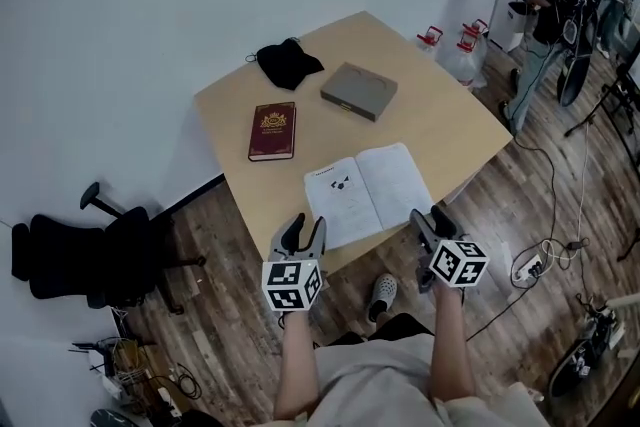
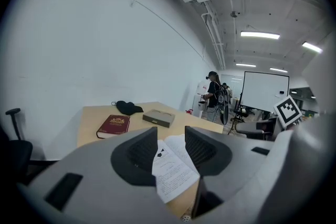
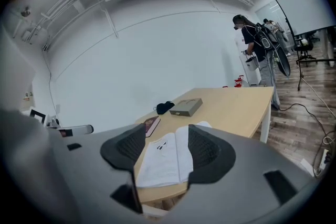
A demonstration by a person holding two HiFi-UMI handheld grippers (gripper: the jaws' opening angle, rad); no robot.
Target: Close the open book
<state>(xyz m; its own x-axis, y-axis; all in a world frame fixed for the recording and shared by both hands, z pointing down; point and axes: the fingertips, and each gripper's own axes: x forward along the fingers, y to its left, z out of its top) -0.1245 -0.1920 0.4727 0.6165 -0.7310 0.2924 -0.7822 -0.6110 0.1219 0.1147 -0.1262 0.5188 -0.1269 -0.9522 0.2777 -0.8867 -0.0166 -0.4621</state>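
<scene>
Nearest, left gripper [image 1: 306, 225]: jaws spread, nothing clasped. In the left gripper view [image 2: 170, 134] only the page ahead shows through the gap.
Right gripper [image 1: 430, 220]: jaws likewise parted and empty. The right gripper view [image 3: 167, 131] looks between them onto the same pages.
Task item, open book [image 1: 368, 193]: lies flat and face up at the near edge of the table [image 1: 420, 105], straight ahead of both tools and slightly below them.
Book, long axis: the spine runs away from the person, leaning a little to the left at its far end. One white page falls to each side of it.
Key relation: the left gripper sits at the near corner of the left page and the right gripper just beside the near corner of the right page, so the book lies between them.
Nearer hand: about equal. The left tips seem to overlap the page corner in the head view, but that may be height rather than contact. Both gripper views suggest the book [image 2: 170, 170] [image 3: 163, 162] is apart from the jaws.
Judgement: either page could be folded over the spine onto the other. The step is an approach, and closing is not yet begun.
Beyond, on the table: red closed book [image 1: 272, 130], grey box [image 1: 358, 91], black cloth [image 1: 287, 62], all well clear of the open pages.
</scene>
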